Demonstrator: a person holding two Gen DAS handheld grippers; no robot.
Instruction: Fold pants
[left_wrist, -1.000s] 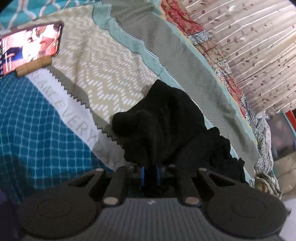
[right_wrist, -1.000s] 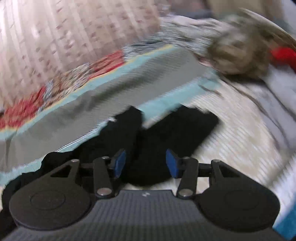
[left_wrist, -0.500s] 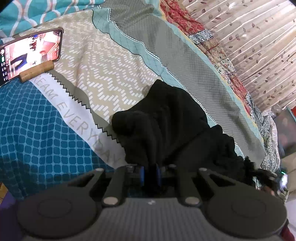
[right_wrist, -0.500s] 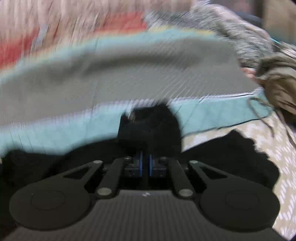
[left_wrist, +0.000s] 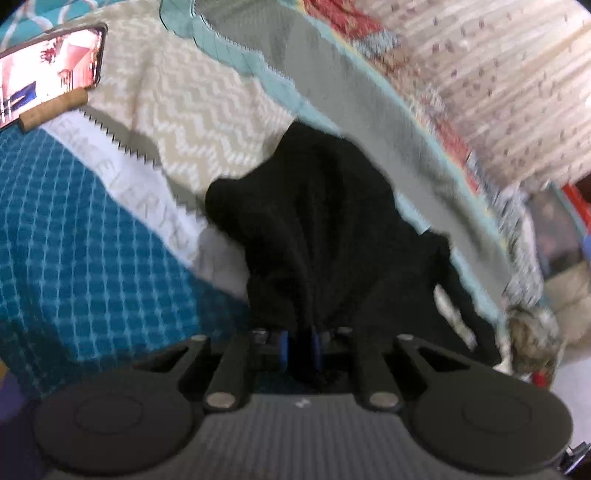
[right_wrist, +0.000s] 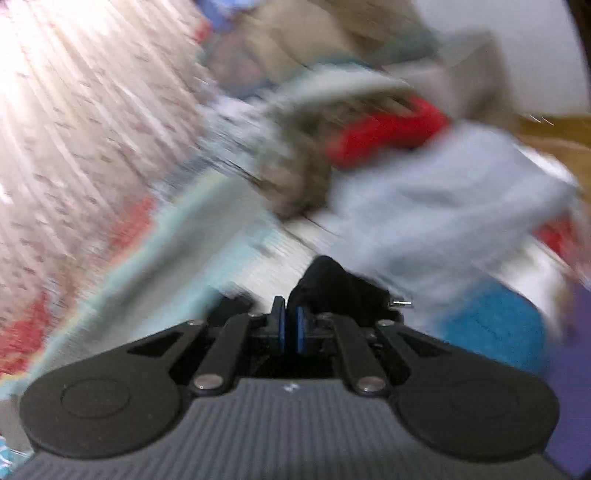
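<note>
Left gripper (left_wrist: 300, 346) clenched on a bunch of the black pants (left_wrist: 325, 221); soft matte knit, crumpled into a lumpy heap on the bed, draped over the patchwork bedspread (left_wrist: 92, 236) (teal grid, beige chevron, grey panels, zigzag stitching). Right gripper (right_wrist: 290, 329) just closed, blue pads pinching a fold of the same black fabric; that view is heavily blurred. Phone (left_wrist: 48, 74) propped on a cork-like cylinder (left_wrist: 53, 110), far left. Curtain (left_wrist: 498, 81) pleated, leaf print.
</note>
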